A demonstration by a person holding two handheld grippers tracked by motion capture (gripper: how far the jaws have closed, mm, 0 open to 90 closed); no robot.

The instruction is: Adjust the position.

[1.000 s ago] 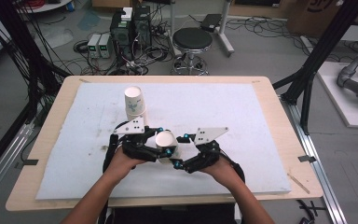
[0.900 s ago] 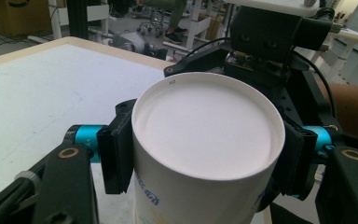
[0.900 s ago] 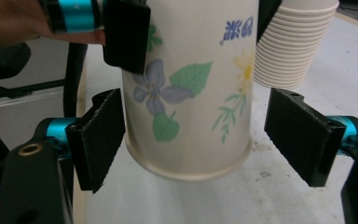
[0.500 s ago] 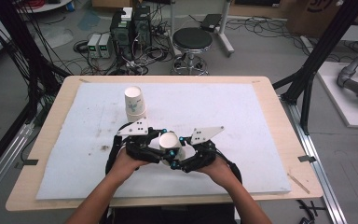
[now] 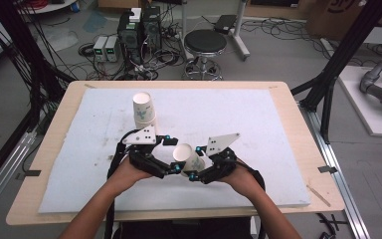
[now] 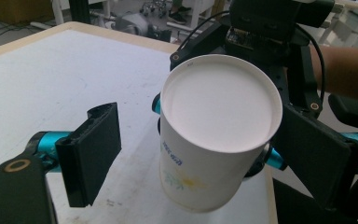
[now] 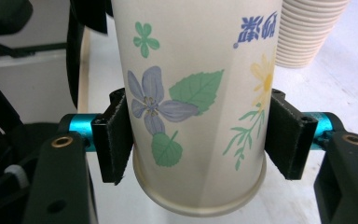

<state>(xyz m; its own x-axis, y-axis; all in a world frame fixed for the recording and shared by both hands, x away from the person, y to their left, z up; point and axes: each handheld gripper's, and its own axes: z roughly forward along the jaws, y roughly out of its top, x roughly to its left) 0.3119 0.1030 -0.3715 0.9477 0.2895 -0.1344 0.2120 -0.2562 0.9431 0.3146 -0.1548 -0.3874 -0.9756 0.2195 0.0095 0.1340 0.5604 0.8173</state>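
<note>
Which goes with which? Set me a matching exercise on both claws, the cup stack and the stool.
1 left claw
2 right claw
3 cup stack
4 stool

A beyond the table
B shut on the flowered cup
C on the white mat
D open

Pairs: 1-D, 2-B, 3-C, 4-A.
Left claw's jaws have just been opening, cup between them.
</note>
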